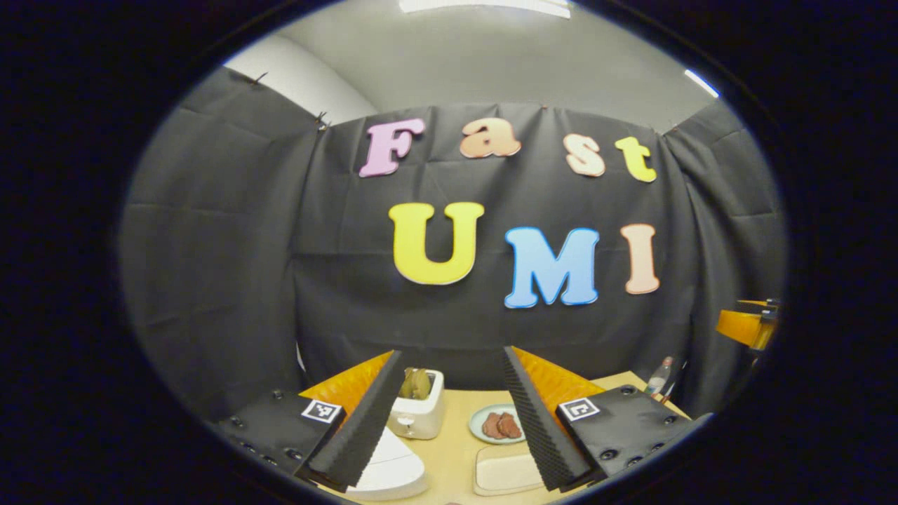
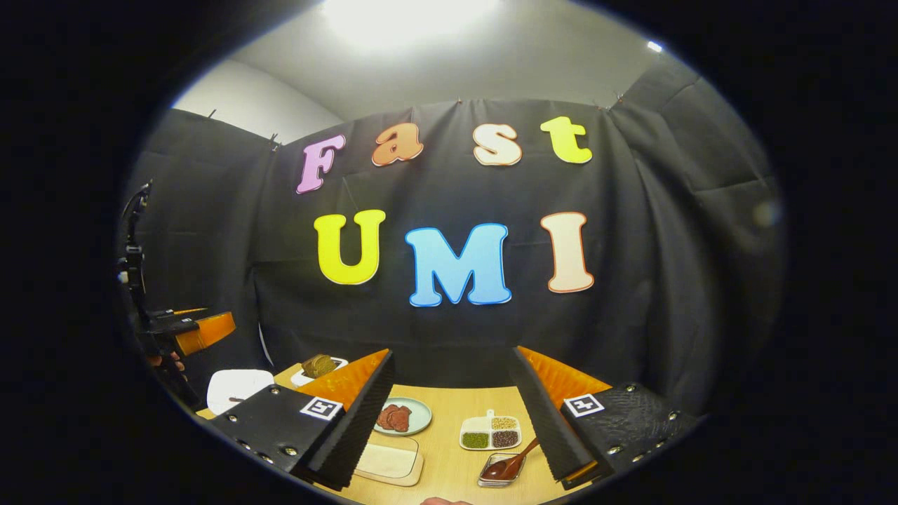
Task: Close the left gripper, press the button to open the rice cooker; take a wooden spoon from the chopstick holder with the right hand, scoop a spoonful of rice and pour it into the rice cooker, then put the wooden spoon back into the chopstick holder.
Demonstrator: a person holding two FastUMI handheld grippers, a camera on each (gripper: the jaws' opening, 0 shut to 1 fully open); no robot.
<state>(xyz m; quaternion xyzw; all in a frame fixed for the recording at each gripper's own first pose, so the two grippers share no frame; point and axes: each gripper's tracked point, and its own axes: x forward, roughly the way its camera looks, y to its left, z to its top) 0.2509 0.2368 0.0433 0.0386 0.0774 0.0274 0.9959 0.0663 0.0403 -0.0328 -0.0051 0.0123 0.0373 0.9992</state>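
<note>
Cooker (image 1: 386, 471) lies at the lower left of the left gripper view, just under the left gripper (image 1: 449, 421), whose jaws stand apart. Right gripper (image 2: 449, 421) is also spread; spoon (image 2: 515, 463) lies lower right, handle slanting up-right.

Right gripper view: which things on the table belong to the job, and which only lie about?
Job: white rounded rice cooker; brown wooden spoon; white divided dish of grains.
Lying about: white toaster with bread; pale green plate of meat.
</note>
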